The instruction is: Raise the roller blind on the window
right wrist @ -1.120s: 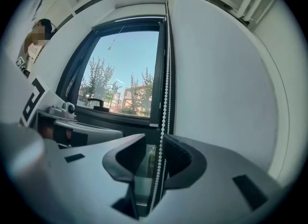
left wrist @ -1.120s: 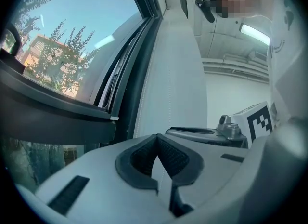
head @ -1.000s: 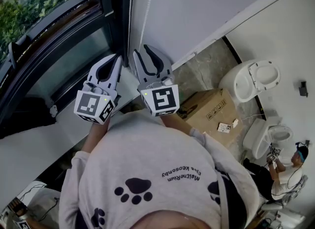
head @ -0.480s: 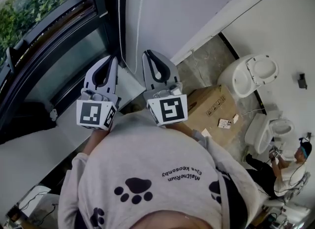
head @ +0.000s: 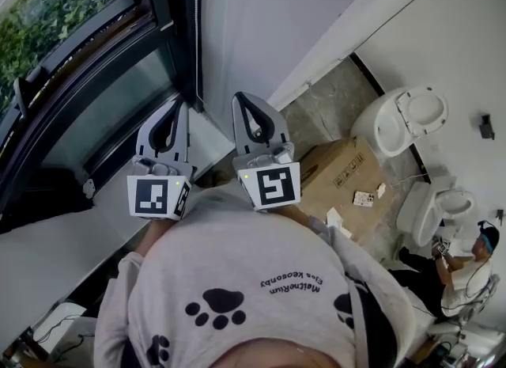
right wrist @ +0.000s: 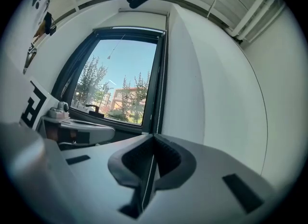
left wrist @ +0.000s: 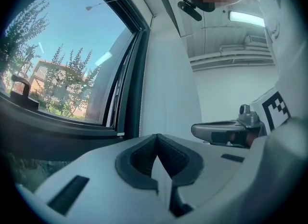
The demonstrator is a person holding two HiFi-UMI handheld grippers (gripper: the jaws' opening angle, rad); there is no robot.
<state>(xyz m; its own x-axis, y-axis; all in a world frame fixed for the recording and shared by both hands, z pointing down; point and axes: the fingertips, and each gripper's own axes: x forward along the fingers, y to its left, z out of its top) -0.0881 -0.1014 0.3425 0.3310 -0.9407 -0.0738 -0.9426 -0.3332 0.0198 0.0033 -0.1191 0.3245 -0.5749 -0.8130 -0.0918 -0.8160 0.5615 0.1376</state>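
A white bead chain (head: pixel 196 26) hangs down the dark window frame (head: pixel 170 18). My right gripper (head: pixel 241 97) points level at the wall beside the frame. Its jaws have just been closing, and in the right gripper view the bead chain (right wrist: pixel 150 170) runs straight between its shut pads, right gripper (right wrist: pixel 153 136). My left gripper (head: pixel 177 105) is just to its left and shut; in the left gripper view (left wrist: pixel 157 135) no chain shows between its pads, and the chain (left wrist: pixel 140 112) hangs just beyond the tips. The glass (right wrist: pixel 120 73) is uncovered, with trees outside.
A cardboard box (head: pixel 336 176) lies on the floor to the right, with two white toilets (head: pixel 399 125) (head: pixel 431 212) beyond it. A person (head: pixel 466 267) sits at the far lower right. A white wall (head: pixel 300 26) rises ahead, and a window handle (right wrist: pixel 91 107) sticks up.
The right gripper's jaws went from open to shut on the bead chain. Both grippers drew slightly back toward my body, and the chain now hangs closer to the window frame.
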